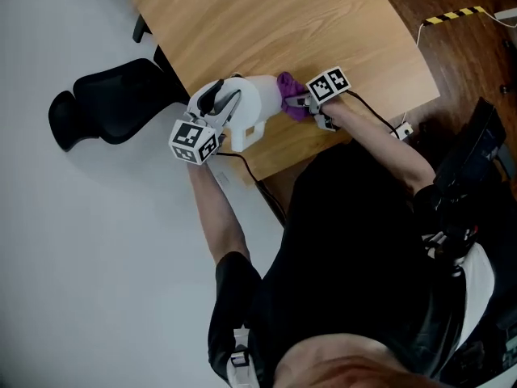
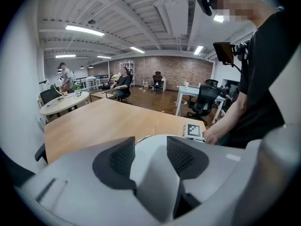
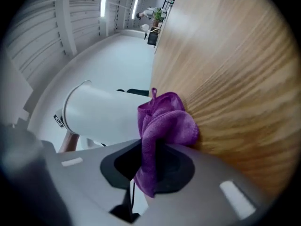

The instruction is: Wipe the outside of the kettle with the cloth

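Note:
A white kettle (image 1: 252, 107) stands near the front edge of the wooden table (image 1: 283, 23). My left gripper (image 1: 222, 103) is over the kettle's left side. In the left gripper view its jaws (image 2: 150, 157) stand wide on either side of the kettle's white handle (image 2: 150, 178), and the pads are not pressing on it. My right gripper (image 1: 300, 102) is shut on a purple cloth (image 1: 288, 95) at the kettle's right side. In the right gripper view the cloth (image 3: 167, 119) bunches out of the jaws (image 3: 153, 161) beside the kettle's body (image 3: 103, 114), low by the tabletop.
A black office chair (image 1: 113, 103) stands on the pale floor left of the table. A dark cable (image 1: 246, 166) runs off the table's front edge. Wooden floor with black-and-yellow tape (image 1: 456, 13) lies at the right. Distant desks, chairs and people show in the left gripper view.

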Demonstrator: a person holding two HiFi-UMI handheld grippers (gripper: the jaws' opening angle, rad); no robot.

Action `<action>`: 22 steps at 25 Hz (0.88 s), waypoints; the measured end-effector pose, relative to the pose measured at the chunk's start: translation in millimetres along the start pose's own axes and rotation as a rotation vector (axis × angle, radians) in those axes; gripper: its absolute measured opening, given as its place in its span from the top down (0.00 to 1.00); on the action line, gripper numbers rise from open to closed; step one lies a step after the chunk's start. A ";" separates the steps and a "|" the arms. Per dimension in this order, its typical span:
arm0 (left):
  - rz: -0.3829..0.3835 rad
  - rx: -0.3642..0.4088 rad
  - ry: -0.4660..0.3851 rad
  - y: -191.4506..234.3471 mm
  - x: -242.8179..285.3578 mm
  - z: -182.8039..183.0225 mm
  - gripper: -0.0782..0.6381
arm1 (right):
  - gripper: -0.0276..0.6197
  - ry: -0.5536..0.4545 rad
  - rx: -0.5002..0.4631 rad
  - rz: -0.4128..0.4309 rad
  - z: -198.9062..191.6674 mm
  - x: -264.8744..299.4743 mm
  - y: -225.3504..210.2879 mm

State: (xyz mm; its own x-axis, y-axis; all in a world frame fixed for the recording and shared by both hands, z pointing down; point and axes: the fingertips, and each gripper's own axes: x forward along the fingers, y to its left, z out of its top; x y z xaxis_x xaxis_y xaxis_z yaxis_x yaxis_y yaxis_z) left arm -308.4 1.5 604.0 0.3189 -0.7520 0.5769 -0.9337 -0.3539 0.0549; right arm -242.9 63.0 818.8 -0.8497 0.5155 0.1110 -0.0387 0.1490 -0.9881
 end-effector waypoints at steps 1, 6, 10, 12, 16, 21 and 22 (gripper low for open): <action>0.055 -0.011 0.004 4.8 -4.4 -0.4 0.61 | 0.87 -0.031 -0.010 0.030 2.6 -1.2 10.7; 0.383 -0.264 -0.094 25.9 -34.6 4.6 0.68 | 0.87 -0.268 -0.335 0.443 60.5 -60.5 179.1; 0.422 -0.352 -0.053 18.0 -32.5 -18.7 0.65 | 0.87 -0.243 -0.555 0.599 52.7 -58.8 243.3; 0.414 -0.346 -0.032 13.9 -29.7 -20.7 0.66 | 0.87 -0.240 -0.495 0.609 47.0 -50.3 220.5; 0.399 -0.312 -0.003 6.5 -24.5 -22.4 0.67 | 0.87 -0.269 -0.280 0.514 44.9 -38.3 136.2; 0.382 -0.312 -0.021 10.0 -30.6 -28.2 0.67 | 0.87 -0.134 -0.026 0.048 36.8 -3.3 12.9; 0.377 -0.311 -0.022 11.6 -31.7 -29.8 0.67 | 0.87 -0.093 0.000 -0.022 34.6 0.8 2.1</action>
State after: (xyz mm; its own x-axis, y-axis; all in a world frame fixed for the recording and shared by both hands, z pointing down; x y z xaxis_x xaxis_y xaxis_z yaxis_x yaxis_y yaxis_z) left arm -334.2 37.7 610.6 -0.0501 -0.8088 0.5859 -0.9882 0.1253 0.0884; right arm -261.9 34.5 813.1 -0.8940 0.4310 0.1226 -0.0583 0.1594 -0.9855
